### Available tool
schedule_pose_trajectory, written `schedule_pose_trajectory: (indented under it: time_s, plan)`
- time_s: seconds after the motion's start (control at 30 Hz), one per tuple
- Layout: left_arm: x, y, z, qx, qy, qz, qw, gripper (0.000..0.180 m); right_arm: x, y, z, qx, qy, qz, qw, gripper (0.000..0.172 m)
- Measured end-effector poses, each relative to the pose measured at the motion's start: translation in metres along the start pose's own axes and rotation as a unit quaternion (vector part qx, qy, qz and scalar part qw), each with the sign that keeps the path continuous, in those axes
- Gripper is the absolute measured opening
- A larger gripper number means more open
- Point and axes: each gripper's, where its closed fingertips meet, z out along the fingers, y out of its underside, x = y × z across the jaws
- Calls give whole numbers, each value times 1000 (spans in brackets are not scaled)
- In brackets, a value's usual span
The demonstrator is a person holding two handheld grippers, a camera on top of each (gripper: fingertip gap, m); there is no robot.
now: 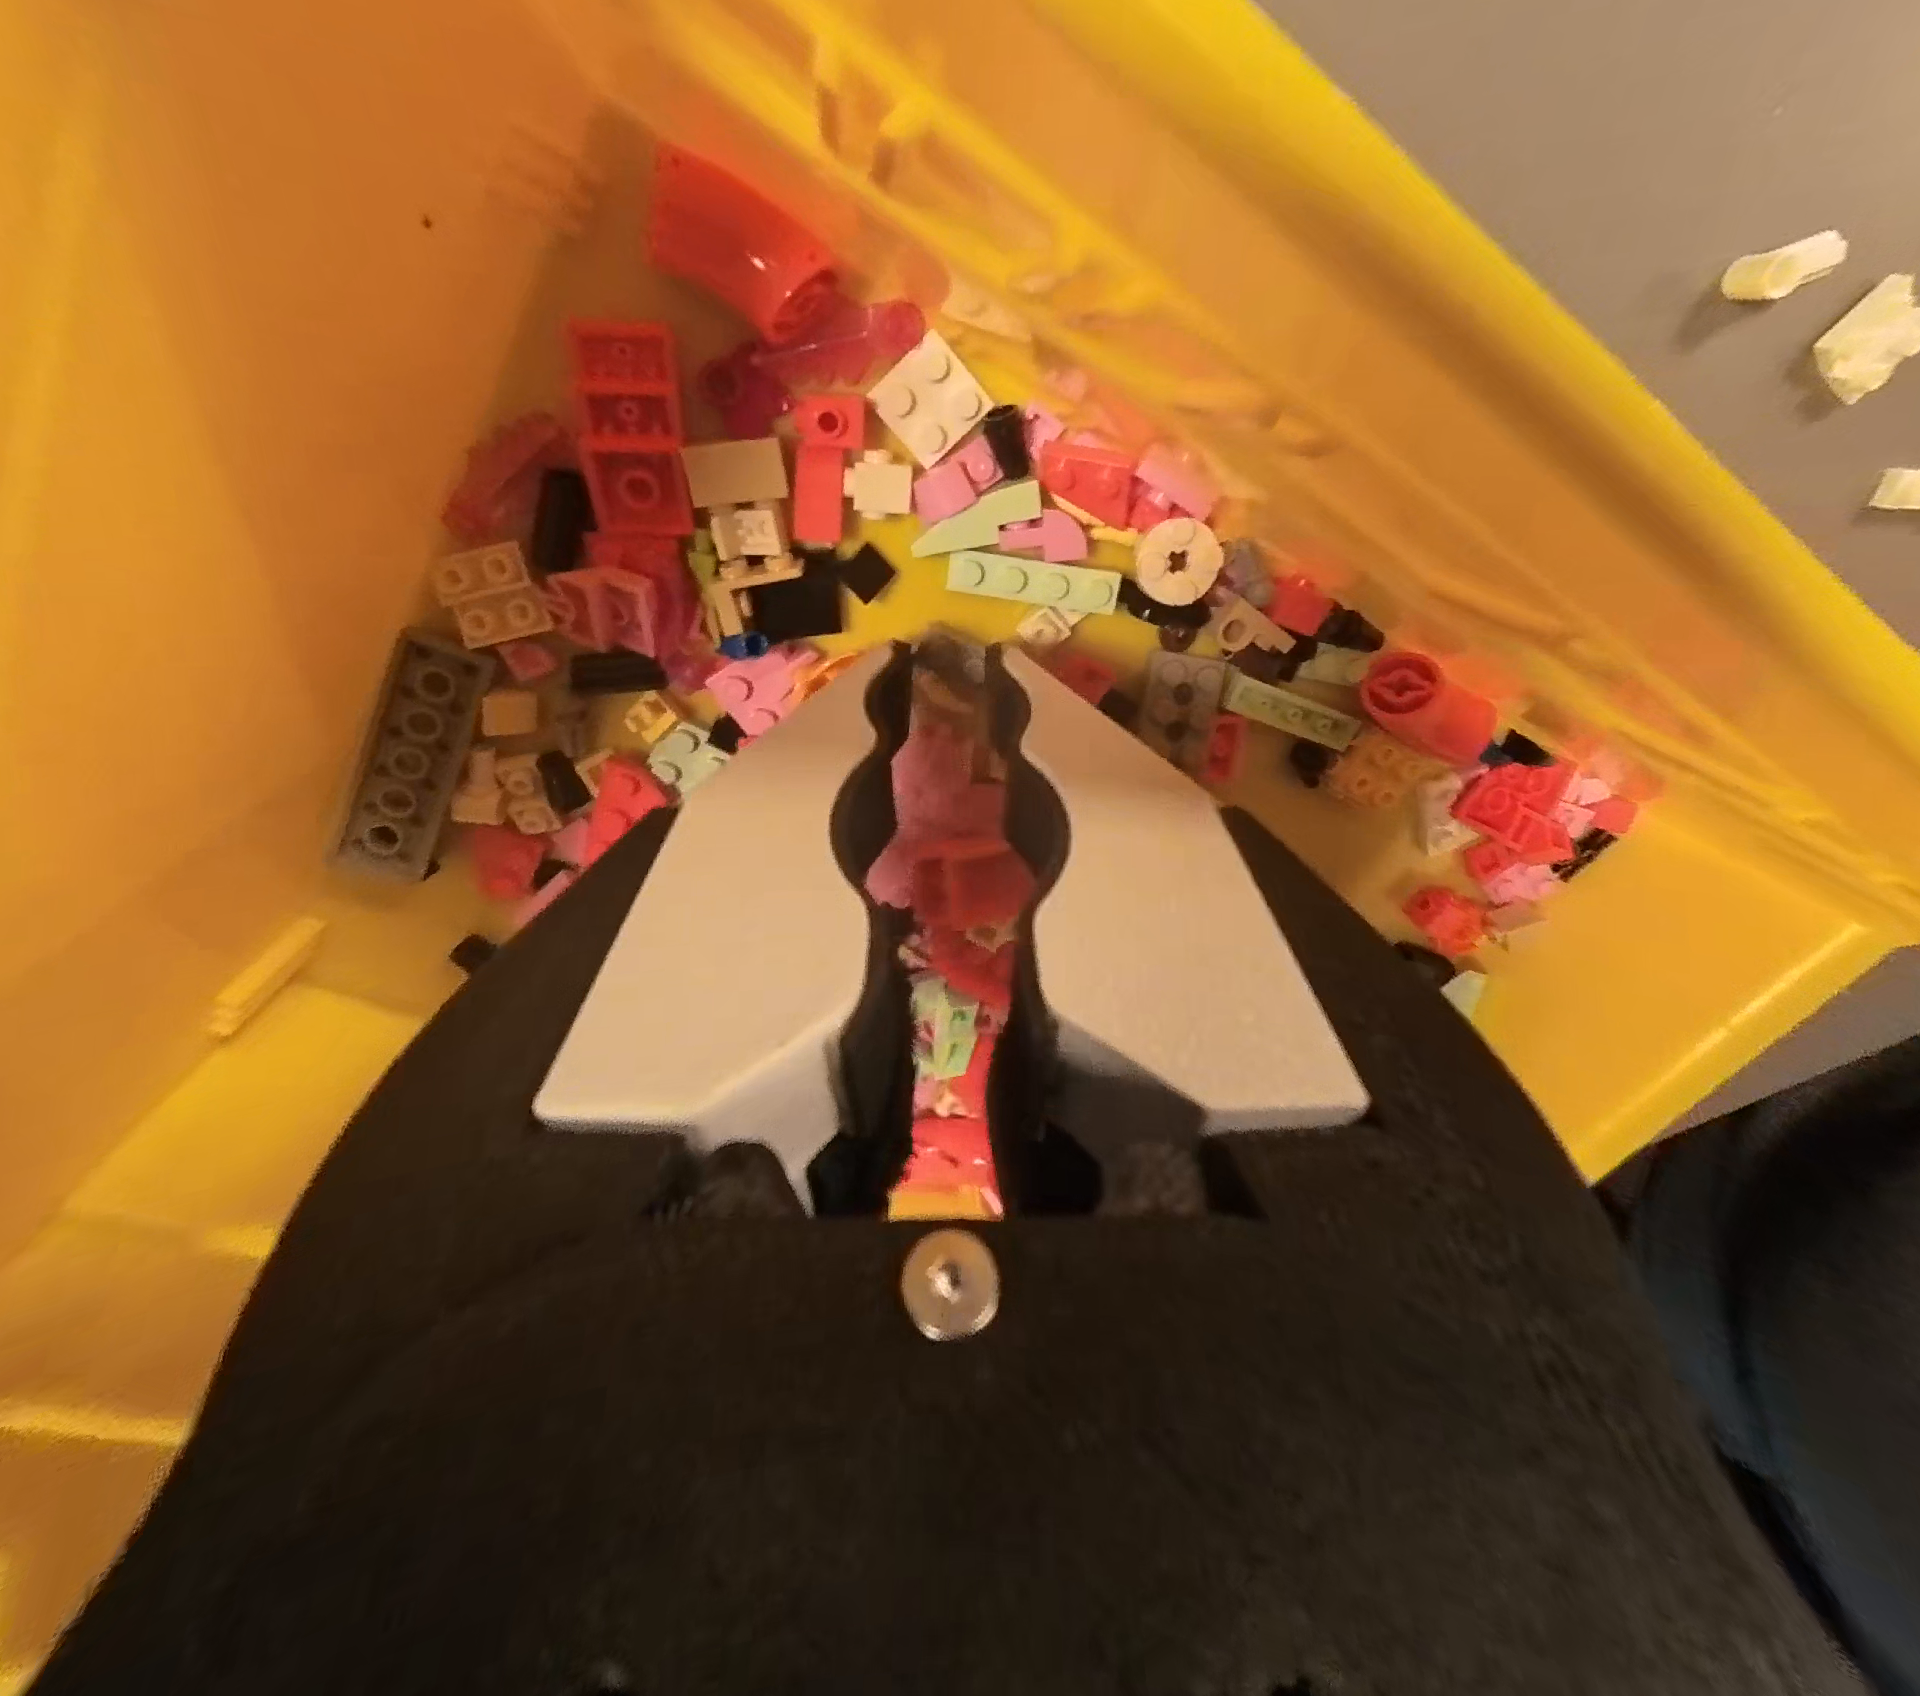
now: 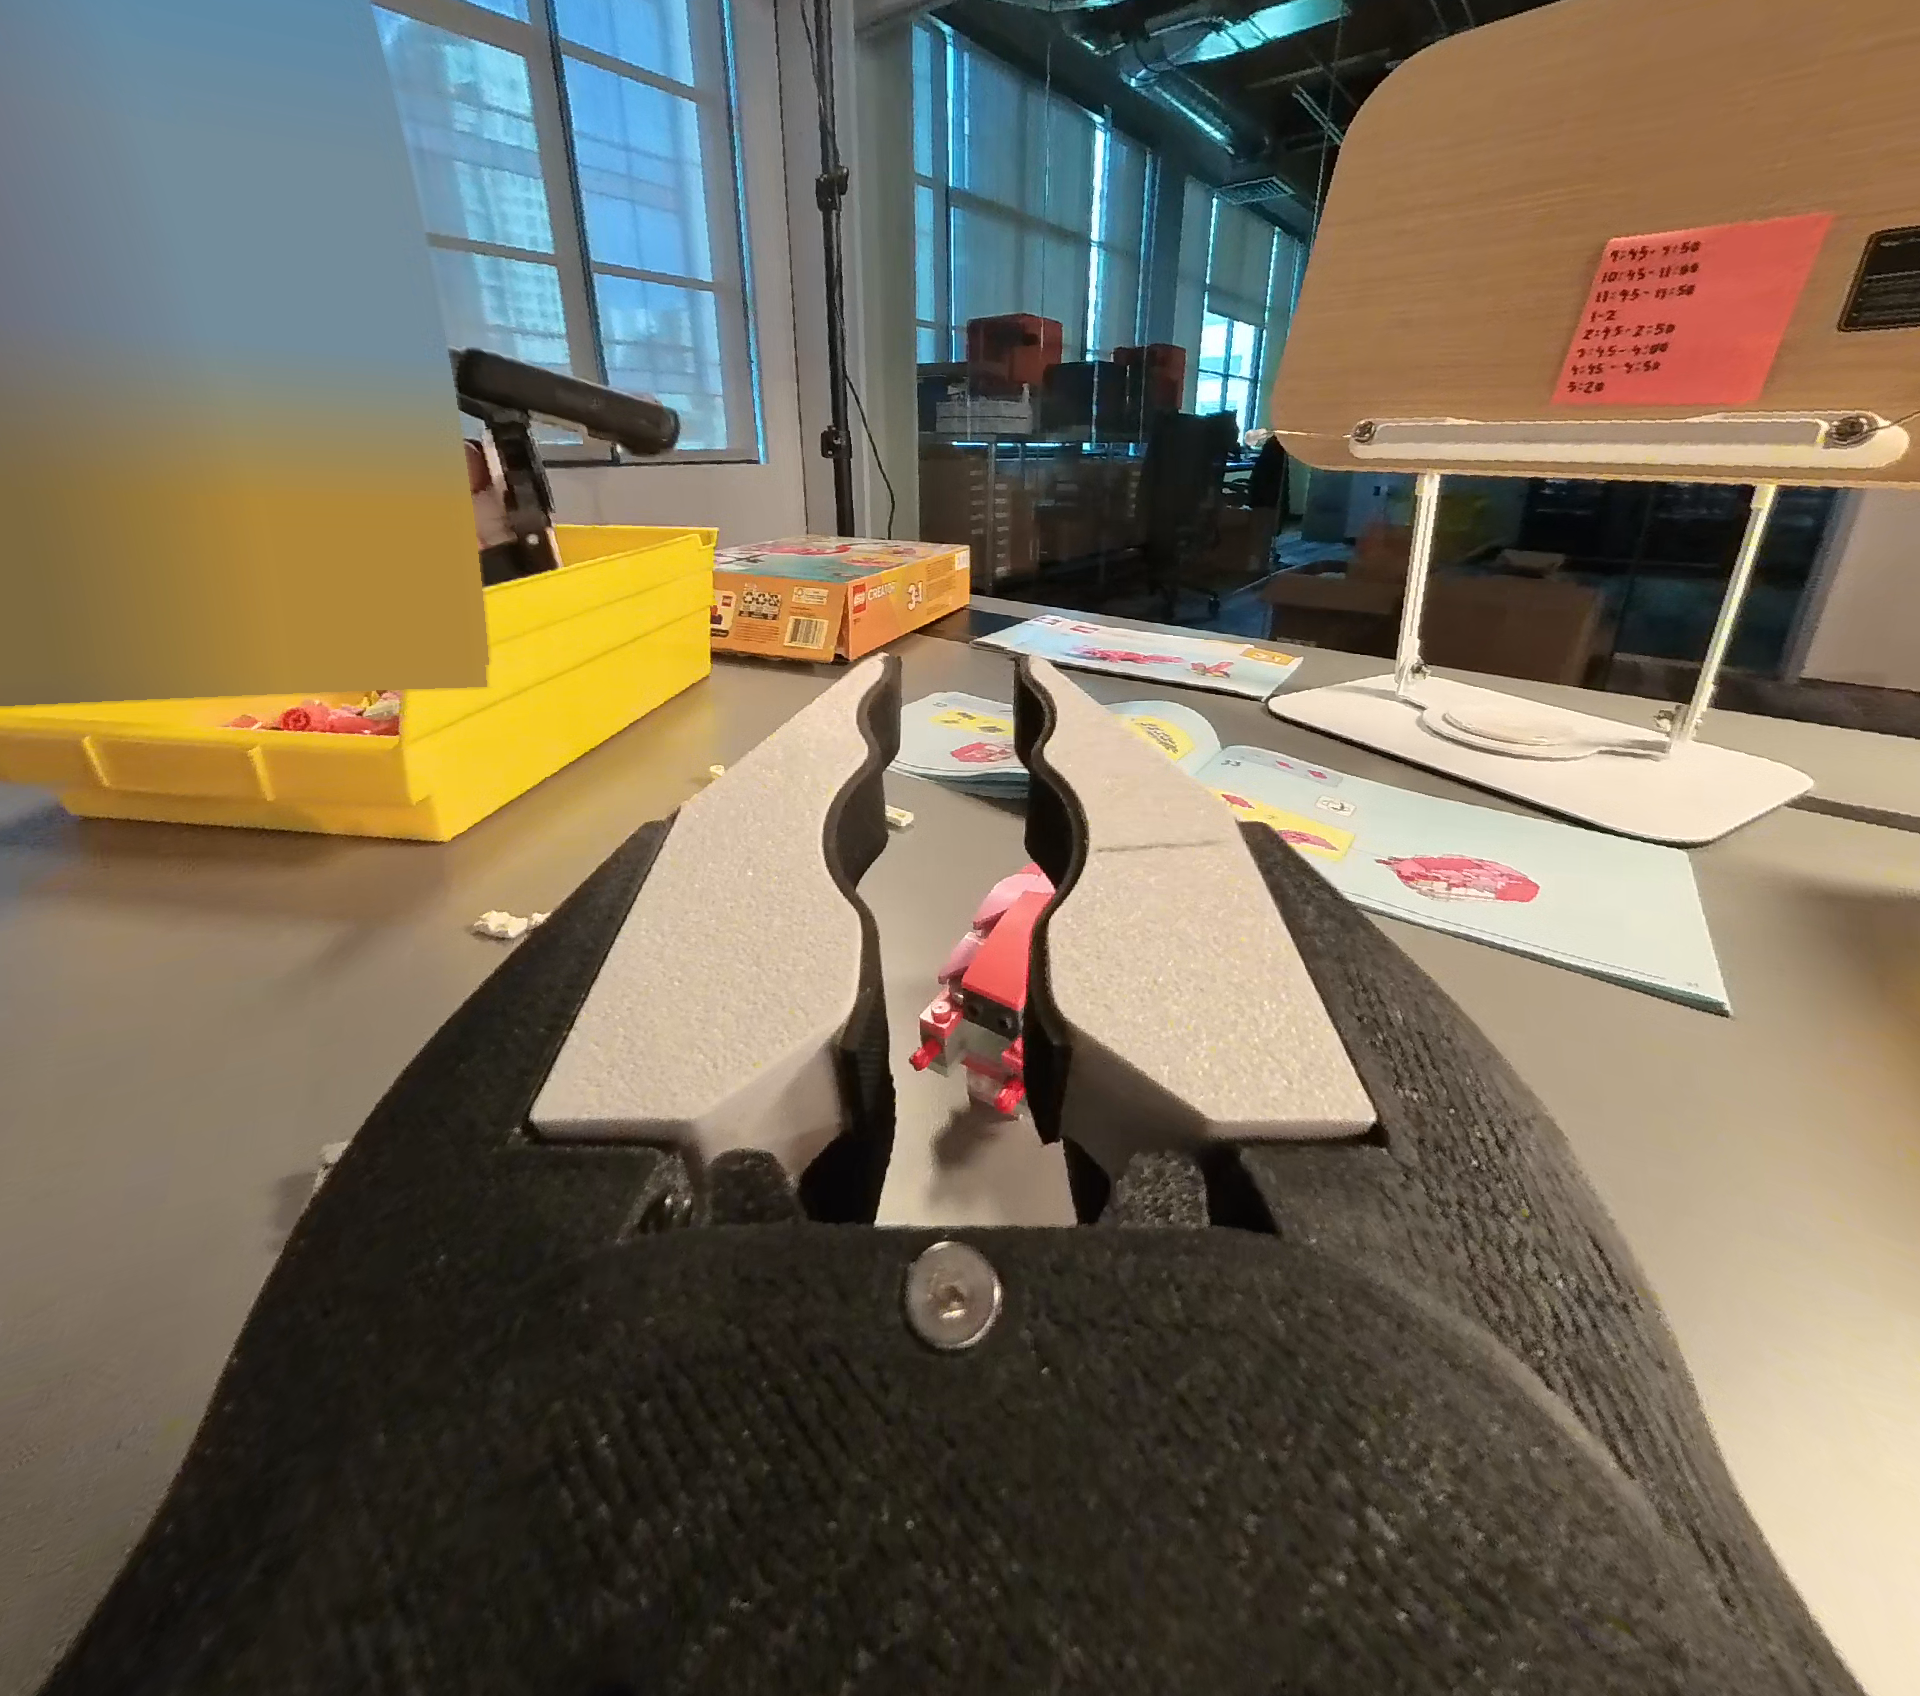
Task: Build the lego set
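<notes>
Windows (image 2: pixel 582 192) are running along the back of the room behind a grey table (image 2: pixel 260 971), and only my right view is showing that. It is also showing a pole (image 2: pixel 831 192), an orange box (image 2: pixel 842 597), open booklets (image 2: pixel 1455 877), and a white-based stand (image 2: pixel 1558 773) carrying a wooden panel with a pink note (image 2: pixel 1694 316). My right gripper (image 2: pixel 951 690) is hanging low over the table with its fingers spread. A red and pink model (image 2: pixel 987 992) is lying under the gap, close against the right finger and clear of the left one, so I am not gripping it. The same view is showing the yellow bin (image 2: pixel 540 659) from outside at the left, near the box, with my other gripper dipping into it. My left view is looking straight down into that bin. Loose bricks (image 1: pixel 634 441) in red, pink, black, tan and pale green are piling into its corner, with a grey plate (image 1: pixel 416 742) lying by the left wall. My left gripper (image 1: pixel 951 659) is pinching what looks like a small grey piece (image 1: pixel 948 649) at its tips, though blur is softening it. Bin walls are crowding in on the left and far sides. Bare yellow floor is showing only just ahead of the tips. Beyond the rim, pale pieces (image 1: pixel 1860 337) are lying on the table.
</notes>
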Motion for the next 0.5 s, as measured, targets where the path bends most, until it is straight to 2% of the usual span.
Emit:
schedule_pose_trajectory:
  time_s: [0.17, 0.3, 0.4, 0.5]
  plan:
    - [3, -1, -27, 23, -15, -6, 1000, 13, -2, -3, -1, 9, -4, 0, 1000, 20]
    - [14, -2, -77, 73, -60, 7, 996, 13, 1, -8, -4, 22, 7, -2, 1000, 24]
    - [48, -4, -113, 119, -47, 19, 992, 13, 0, -12, -6, 33, 4, 1, 999, 25]
    - [99, -6, -136, 155, -30, 52, 986, 13, -1, -17, -8, 46, 2, 4, 999, 25]
